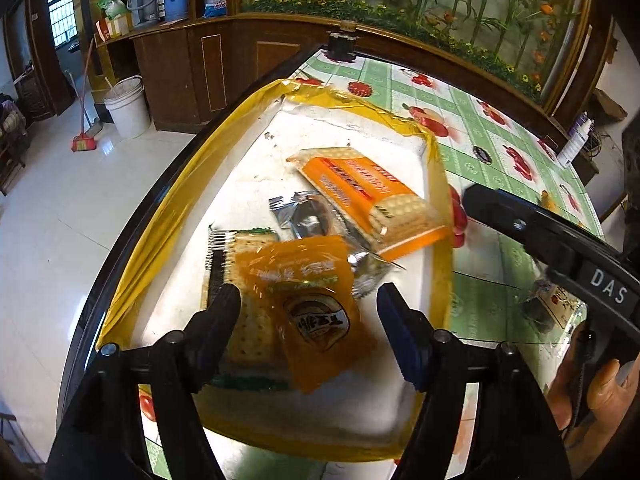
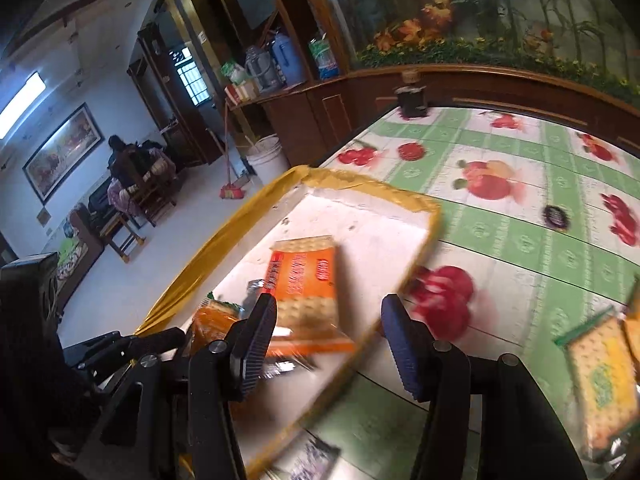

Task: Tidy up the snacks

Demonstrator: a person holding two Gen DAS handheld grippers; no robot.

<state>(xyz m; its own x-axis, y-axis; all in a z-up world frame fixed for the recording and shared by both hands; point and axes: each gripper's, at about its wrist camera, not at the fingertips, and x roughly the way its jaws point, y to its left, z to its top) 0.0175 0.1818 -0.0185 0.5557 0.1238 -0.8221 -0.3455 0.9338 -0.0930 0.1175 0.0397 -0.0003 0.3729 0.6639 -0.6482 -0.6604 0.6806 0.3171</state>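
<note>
A white foam tray with a yellow taped rim (image 1: 168, 216) sits on the table and holds several snacks: an orange cracker pack (image 1: 368, 196), a silver packet (image 1: 308, 220), a green-edged cracker pack (image 1: 248, 316) and a small orange pouch (image 1: 316, 308) lying on top. My left gripper (image 1: 310, 312) is open just above the pouch, its fingers apart from it. My right gripper (image 2: 330, 344) is open and empty over the tray's right rim (image 2: 400, 288), near the orange cracker pack (image 2: 304, 280). The right gripper also shows in the left wrist view (image 1: 520, 224).
The table has a green fruit-print cloth (image 2: 520, 232). More cracker packs (image 2: 604, 384) lie at the right, and a dark packet (image 2: 312, 460) lies in front of the tray. A dark jar (image 2: 412, 98) stands at the far edge. A white bucket (image 1: 126, 106) and a broom stand on the floor.
</note>
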